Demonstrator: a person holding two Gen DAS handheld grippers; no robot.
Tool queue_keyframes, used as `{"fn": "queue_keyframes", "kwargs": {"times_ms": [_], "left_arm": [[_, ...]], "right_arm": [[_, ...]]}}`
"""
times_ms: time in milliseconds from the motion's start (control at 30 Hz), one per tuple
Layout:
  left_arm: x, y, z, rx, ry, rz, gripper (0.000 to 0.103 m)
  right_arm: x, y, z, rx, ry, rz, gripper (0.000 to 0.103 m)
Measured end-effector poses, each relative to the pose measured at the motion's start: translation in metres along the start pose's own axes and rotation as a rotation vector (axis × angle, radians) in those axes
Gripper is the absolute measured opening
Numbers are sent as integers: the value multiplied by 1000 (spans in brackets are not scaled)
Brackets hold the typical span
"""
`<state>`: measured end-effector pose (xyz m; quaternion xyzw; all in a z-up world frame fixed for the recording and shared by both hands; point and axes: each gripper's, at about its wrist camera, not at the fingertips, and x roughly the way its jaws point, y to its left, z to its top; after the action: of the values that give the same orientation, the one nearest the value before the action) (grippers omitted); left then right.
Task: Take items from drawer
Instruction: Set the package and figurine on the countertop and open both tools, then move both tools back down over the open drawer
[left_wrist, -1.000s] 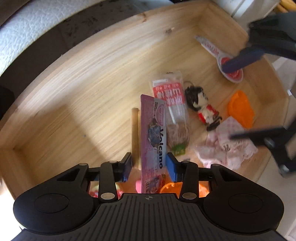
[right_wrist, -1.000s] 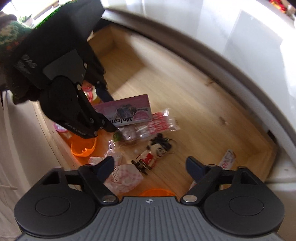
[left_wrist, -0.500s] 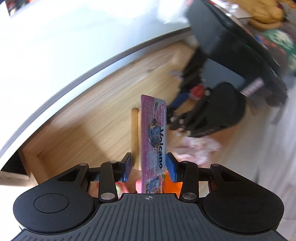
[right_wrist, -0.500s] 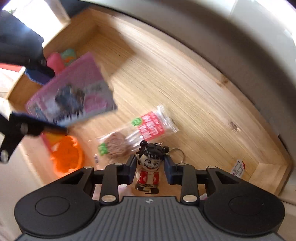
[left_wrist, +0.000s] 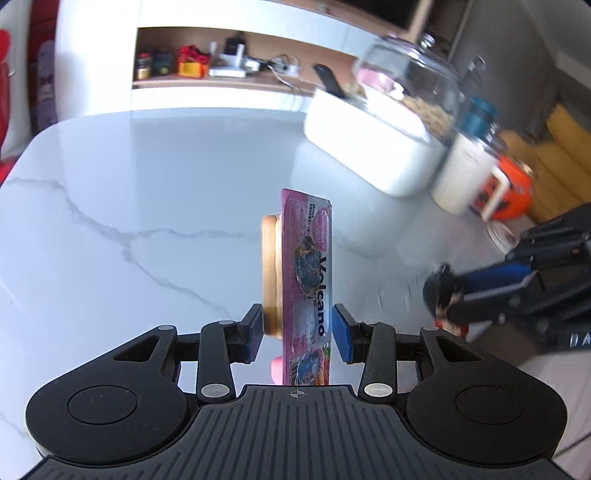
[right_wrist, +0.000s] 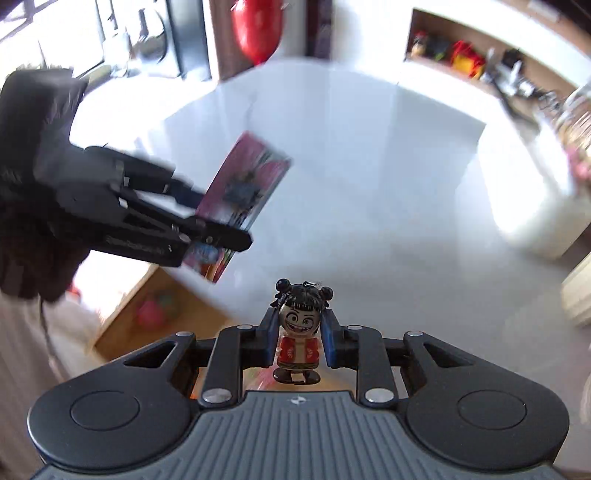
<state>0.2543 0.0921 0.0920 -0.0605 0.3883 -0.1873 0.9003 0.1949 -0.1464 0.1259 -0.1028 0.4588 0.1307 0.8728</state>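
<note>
My left gripper is shut on a pink "Volcano" snack pack, held upright on its edge with a tan tray on its back, above the white marble tabletop. In the right wrist view the same pack shows blurred in the left gripper, held by a gloved hand. My right gripper has its jaws closing on a small doll figure with black hair buns and a red jacket, and the pads press its sides. The open wooden drawer lies below at the lower left.
A white container under a glass dome, a white jar with a blue lid and an orange mug stand at the table's right. A cluttered shelf runs behind. A red and green item lies in the drawer.
Both grippers have risen out of the drawer to above the tabletop. The right gripper closed on the doll and lifted it. The left gripper kept hold of the pink pack.
</note>
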Motion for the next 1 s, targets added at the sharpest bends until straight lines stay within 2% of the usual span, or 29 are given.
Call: {"fn": "queue_keyframes", "kwargs": {"times_ms": [100, 133, 167, 300, 433, 500, 667, 767, 867, 1000], "left_arm": [[16, 25, -2, -37, 45, 3, 42], [23, 27, -3, -37, 63, 13, 39], [27, 27, -4, -24, 56, 18, 28], [34, 23, -10, -4, 44, 47, 28], [42, 4, -11, 91, 6, 120, 31], [44, 1, -10, 86, -23, 123, 31], [14, 15, -2, -23, -199, 83, 31], [-3, 16, 4, -42, -259, 67, 31], [-15, 4, 1, 26, -269, 66, 30], [-28, -19, -16, 176, -218, 22, 30]], "right_arm": [[17, -10, 32, 39, -26, -45, 24], [28, -13, 40, 52, -18, -58, 24], [44, -12, 48, 66, -6, -74, 23], [78, -27, 62, 96, 42, -107, 22], [96, -33, 69, 114, 70, -122, 32], [100, -31, 70, 122, 81, -127, 36], [87, -40, 65, 139, 29, -124, 37], [63, -46, 56, 161, -18, -120, 42], [44, -53, 41, 179, -32, -93, 48], [17, -53, 12, 188, -50, -18, 52]]}}
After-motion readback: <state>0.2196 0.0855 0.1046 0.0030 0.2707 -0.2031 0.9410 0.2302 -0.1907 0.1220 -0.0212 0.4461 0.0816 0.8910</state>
